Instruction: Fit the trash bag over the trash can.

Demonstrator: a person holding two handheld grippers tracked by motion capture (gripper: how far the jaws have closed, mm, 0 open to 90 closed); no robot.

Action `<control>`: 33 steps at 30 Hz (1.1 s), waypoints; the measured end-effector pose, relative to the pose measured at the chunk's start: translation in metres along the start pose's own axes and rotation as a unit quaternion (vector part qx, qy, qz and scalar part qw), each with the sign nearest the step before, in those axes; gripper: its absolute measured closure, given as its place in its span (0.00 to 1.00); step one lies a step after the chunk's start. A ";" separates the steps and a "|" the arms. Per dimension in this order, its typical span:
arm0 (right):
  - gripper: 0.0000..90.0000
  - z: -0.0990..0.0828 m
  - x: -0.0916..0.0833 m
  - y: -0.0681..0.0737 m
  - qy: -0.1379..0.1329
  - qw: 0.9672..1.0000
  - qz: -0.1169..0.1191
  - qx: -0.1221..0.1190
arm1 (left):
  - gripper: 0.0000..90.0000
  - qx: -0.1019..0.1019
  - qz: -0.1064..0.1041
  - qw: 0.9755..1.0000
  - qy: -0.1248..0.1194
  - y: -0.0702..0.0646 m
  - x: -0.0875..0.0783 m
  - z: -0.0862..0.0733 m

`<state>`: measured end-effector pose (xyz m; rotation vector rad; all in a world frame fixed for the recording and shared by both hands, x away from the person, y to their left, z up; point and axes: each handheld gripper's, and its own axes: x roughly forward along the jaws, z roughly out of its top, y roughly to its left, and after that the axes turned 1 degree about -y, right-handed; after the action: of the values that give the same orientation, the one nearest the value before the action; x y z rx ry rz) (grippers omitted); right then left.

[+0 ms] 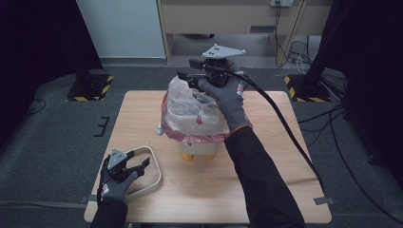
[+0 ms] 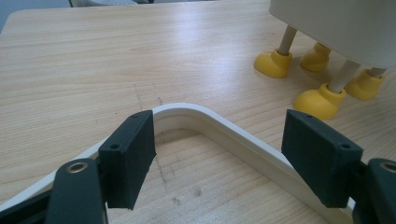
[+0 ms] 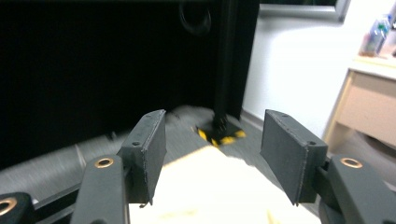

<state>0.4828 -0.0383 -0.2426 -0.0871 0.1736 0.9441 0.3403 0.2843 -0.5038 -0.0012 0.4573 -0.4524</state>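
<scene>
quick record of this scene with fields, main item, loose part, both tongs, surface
main item: white bin on yellow feet, lined with a clear plastic bag that has a pink edge
loose part: white ring frame lying flat on the table, left of the bin
left tongs: open, jaws either side of the ring frame, not pressing it
right tongs: open, nothing between the jaws, at the far top of the bag
surface: wooden table

The footed bin (image 1: 197, 142) stands mid-surface (image 1: 142, 114) toward the far edge, a plastic bag (image 1: 190, 111) set in it. The curved frame (image 1: 154, 178) lies near the near-left corner, well apart from the bin.
</scene>
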 end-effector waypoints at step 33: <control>0.36 -0.044 0.060 0.006 0.280 0.959 -0.007 -0.037 | 0.28 0.004 -0.002 1.000 0.001 0.000 0.000 0.000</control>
<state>0.5077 0.0066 -0.2971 -0.4267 0.6607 0.8921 0.3400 0.2842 -0.5037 0.0054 0.4575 -0.4584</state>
